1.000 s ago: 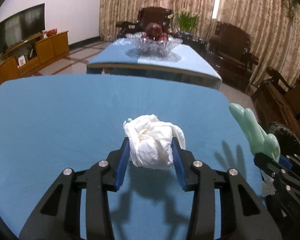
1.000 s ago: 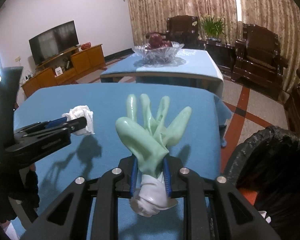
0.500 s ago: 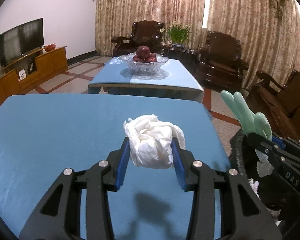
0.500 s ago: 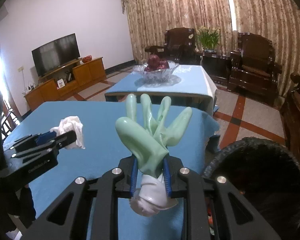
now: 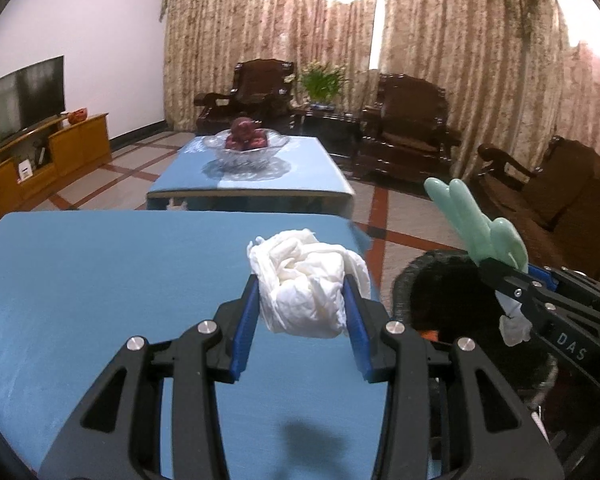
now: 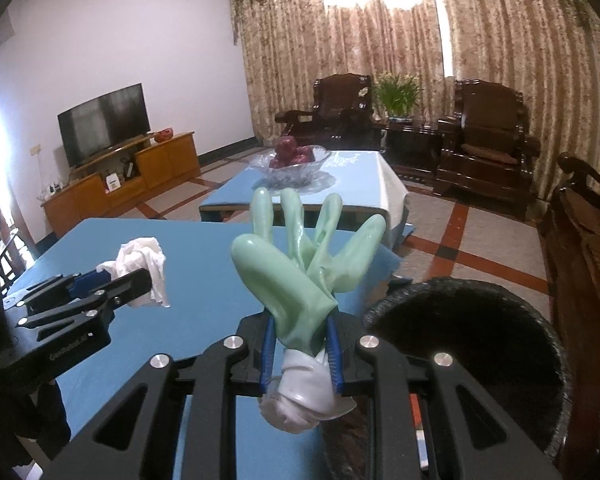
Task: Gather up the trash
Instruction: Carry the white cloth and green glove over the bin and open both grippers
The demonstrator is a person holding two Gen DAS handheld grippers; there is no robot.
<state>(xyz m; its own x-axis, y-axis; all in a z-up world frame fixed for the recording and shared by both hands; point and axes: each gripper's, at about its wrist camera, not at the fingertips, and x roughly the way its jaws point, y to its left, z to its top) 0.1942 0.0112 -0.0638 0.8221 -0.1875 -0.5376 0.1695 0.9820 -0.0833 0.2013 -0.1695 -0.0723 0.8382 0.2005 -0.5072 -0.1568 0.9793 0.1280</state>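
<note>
My left gripper is shut on a crumpled white tissue wad, held in the air over the right end of the blue table. The right wrist view shows that same left gripper at the left, with the tissue wad in it. My right gripper is shut on a pale green rubber glove, whose fingers stick up and whose white cuff hangs below. A black-lined trash bin stands on the floor just right of the table; the glove hangs near the bin.
Beyond lies a second blue table bearing a glass bowl of red fruit. Dark wooden armchairs line the curtained wall. A TV sits on a wooden cabinet at the left. Tiled floor lies between.
Both grippers have risen and shifted right toward the table's end with their loads still held. The trash bin has come into fuller view beside the table.
</note>
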